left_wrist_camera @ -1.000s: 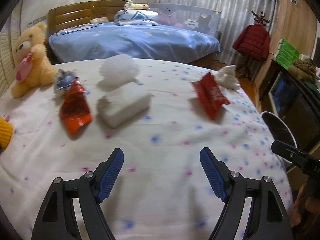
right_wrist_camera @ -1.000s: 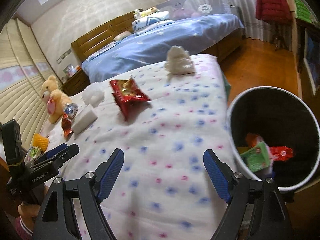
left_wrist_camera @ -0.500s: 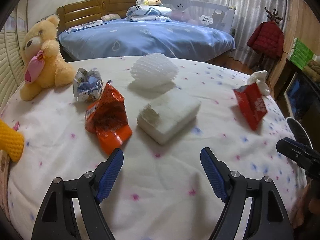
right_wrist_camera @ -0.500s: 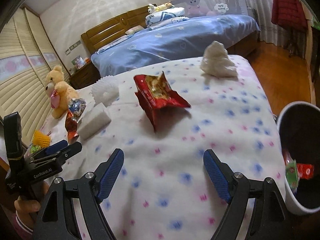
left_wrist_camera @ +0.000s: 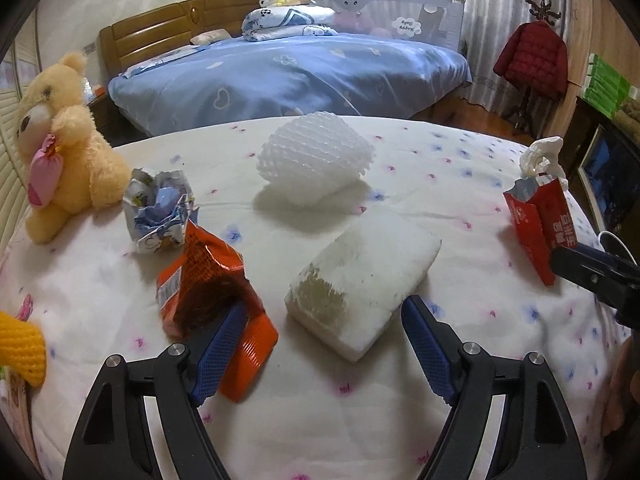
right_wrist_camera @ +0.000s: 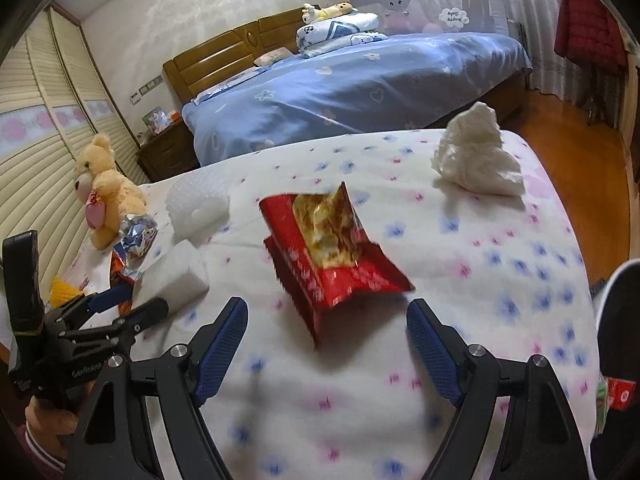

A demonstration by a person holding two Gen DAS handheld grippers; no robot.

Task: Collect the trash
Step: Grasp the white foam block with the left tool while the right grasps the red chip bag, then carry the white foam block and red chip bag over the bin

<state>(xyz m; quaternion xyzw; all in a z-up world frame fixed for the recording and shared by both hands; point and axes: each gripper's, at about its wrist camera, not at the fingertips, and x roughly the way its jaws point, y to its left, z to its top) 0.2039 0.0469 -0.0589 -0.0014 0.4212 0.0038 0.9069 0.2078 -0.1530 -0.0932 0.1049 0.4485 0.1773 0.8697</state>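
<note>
On the bed lie a torn red snack bag (right_wrist_camera: 332, 252), an orange wrapper (left_wrist_camera: 208, 280), a white foam block (left_wrist_camera: 364, 280) and crumpled tissue (right_wrist_camera: 476, 160)

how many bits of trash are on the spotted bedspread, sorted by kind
snack wrappers: 2, orange foil packet, red foil packet
white foam: 2, netted sleeve, flat block
crumpled paper: 2, blue-printed wad, white tissue
total: 6

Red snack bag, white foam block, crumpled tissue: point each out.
red snack bag (right_wrist_camera: 328, 256), right wrist view, torn-open middle.
white foam block (left_wrist_camera: 360, 280), left wrist view, top face.
crumpled tissue (right_wrist_camera: 474, 160), right wrist view, centre of wad.
</note>
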